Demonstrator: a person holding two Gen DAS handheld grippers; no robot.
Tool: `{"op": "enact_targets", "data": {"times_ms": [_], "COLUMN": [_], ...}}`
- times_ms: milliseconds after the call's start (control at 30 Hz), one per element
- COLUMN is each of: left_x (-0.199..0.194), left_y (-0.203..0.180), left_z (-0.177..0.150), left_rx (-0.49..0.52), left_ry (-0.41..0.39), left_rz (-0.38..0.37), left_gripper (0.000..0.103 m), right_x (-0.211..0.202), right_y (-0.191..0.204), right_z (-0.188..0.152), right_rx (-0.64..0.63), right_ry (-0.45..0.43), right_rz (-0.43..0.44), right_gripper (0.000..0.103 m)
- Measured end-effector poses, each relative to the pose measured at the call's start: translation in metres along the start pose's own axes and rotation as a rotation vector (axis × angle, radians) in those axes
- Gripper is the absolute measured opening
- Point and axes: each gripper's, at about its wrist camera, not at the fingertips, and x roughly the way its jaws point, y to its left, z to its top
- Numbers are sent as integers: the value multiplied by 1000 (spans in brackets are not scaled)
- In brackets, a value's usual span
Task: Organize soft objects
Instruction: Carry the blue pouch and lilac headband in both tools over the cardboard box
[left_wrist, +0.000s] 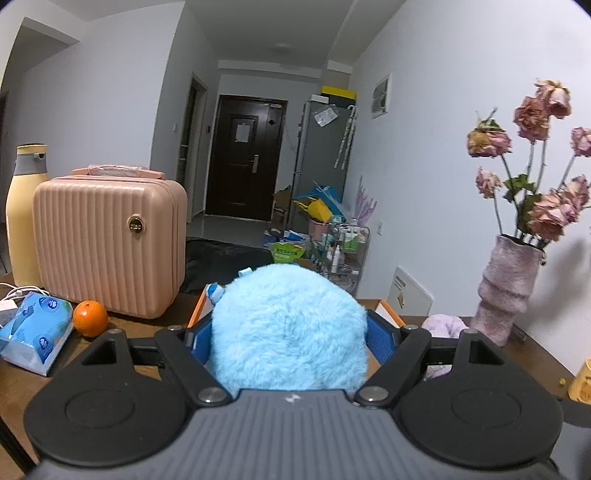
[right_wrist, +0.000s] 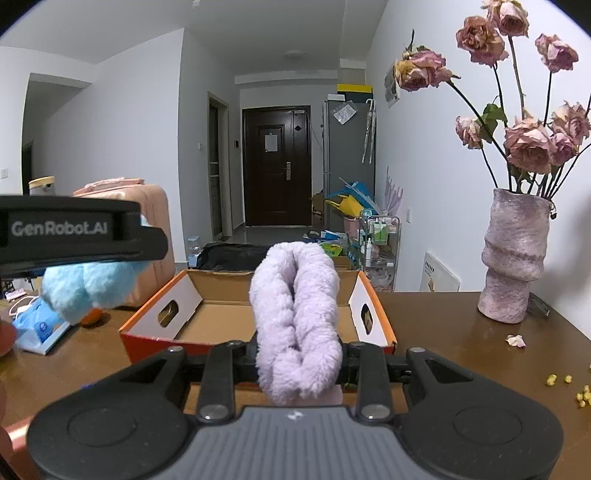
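Plush (left_wrist: 288, 328) clamped between fingers (left_wrist: 380, 339).

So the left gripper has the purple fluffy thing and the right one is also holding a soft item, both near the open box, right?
Not quite. The left gripper holds the blue plush, as the left wrist view shows; the purple plush is in the right gripper. Both are near the open box.

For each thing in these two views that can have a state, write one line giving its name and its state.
Left gripper: shut on fluffy blue plush toy.
Right gripper: shut on folded lilac fleece cloth.
Orange cardboard box: open, empty, flaps up.
Ribbed pink hard-shell case: closed, upright.
Dark entrance door: closed.
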Motion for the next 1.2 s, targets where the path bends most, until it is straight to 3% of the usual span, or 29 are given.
{"op": "enact_targets", "data": {"times_ms": [367, 833, 1200], "left_x": [51, 105, 142], "left_y": [0, -2, 5], "left_z": [22, 29, 17], "left_rx": [-65, -21, 9], "left_ry": [-8, 15, 98], "left_rz": [66, 152, 213], "left_gripper": [81, 81, 81], "right_x": [52, 114, 153], "right_y": [-3, -4, 1], "right_z": [21, 44, 48], "right_rx": [19, -6, -50], "right_ry": [29, 81, 174], "right_rz": [-5, -16, -35], "right_gripper": [29, 29, 30]}}
